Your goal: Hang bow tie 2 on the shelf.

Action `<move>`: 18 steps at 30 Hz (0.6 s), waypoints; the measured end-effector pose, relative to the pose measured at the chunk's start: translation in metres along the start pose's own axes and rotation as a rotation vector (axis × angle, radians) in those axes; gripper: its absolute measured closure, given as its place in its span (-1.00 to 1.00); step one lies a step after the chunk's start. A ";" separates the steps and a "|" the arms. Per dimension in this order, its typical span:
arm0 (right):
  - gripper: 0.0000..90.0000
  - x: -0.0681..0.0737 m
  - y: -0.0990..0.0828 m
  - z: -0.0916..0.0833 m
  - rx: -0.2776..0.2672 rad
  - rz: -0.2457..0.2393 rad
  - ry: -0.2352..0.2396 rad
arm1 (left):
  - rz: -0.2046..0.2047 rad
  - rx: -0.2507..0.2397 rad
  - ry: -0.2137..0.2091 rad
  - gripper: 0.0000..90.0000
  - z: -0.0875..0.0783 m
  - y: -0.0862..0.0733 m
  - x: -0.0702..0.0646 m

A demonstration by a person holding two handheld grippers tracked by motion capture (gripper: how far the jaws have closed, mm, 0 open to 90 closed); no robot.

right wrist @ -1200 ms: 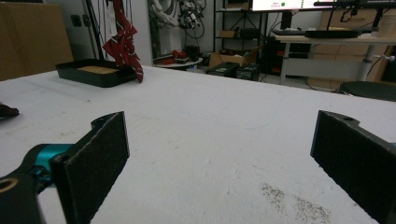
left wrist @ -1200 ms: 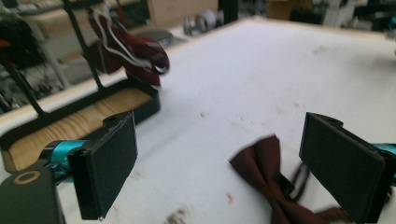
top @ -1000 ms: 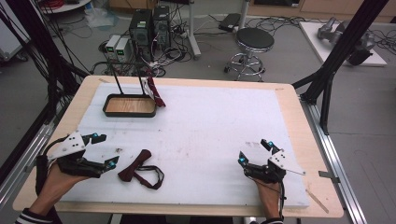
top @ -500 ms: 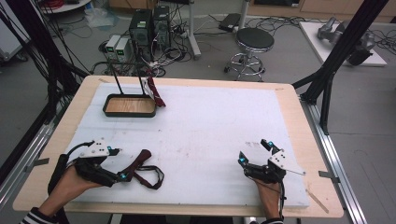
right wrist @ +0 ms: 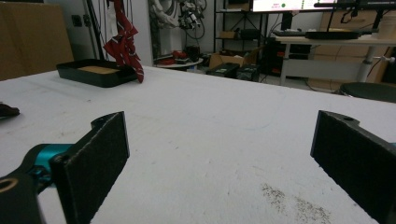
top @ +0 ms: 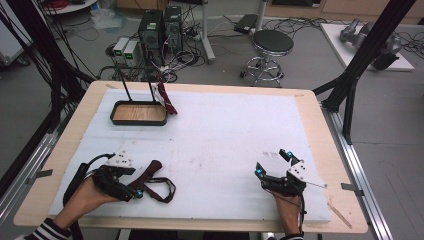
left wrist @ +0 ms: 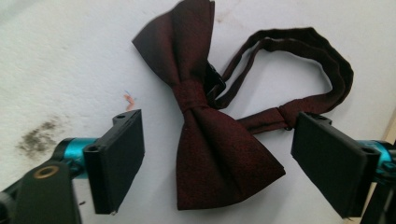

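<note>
Approach to the pick: your left gripper (top: 131,189) straddles the dark red bow tie (left wrist: 205,135), which lies flat on the white surface (top: 225,140) near its front left corner, the strap loop (top: 161,189) trailing to the right of the bow. In the left gripper view the lower wing of the bow sits between the two jaws, clear of both pads; the jaws are unclenched and have just been closing, with nothing yet gripped. The next move, by this reading, calls for settling lower and closing across the wing or the centre knot, keeping the strap's black clasp (left wrist: 214,80) out of the pinch. Your right gripper (top: 276,165) rests spread wide and empty near the front right of the surface. Room for moving: the broad middle of the surface lies bare, the black tray (top: 139,114) and the patterned necktie (top: 165,98) hanging from its stand sit well apart at the far left, and the front edge runs close behind your left hand (top: 82,202)
</note>
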State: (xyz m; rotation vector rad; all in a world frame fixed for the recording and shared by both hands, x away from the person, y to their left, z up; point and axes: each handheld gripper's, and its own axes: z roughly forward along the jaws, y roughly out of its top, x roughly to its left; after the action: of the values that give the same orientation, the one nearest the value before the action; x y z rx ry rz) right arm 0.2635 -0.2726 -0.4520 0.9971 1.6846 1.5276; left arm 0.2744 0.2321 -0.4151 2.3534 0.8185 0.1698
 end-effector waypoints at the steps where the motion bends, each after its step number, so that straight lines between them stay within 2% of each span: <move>1: -0.92 0.000 0.000 0.000 0.001 0.000 0.001 | -0.006 0.007 -0.003 -0.57 0.001 0.000 0.001; 8: -0.92 0.000 0.000 0.000 -0.001 -0.001 0.001 | -0.041 0.064 -0.014 -0.37 0.008 0.001 0.004; 11: -0.92 0.000 0.000 0.000 -0.003 -0.002 0.000 | -0.050 0.077 -0.022 -0.25 0.010 0.001 0.003; 18: -0.92 0.000 0.000 0.000 -0.003 -0.002 0.002 | -0.052 0.089 -0.003 -0.04 0.009 0.003 0.004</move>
State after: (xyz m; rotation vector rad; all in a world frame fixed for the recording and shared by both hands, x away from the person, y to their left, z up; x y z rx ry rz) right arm 0.2637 -0.2729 -0.4521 0.9922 1.6841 1.5300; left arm 0.2816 0.2280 -0.4212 2.4123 0.9016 0.1102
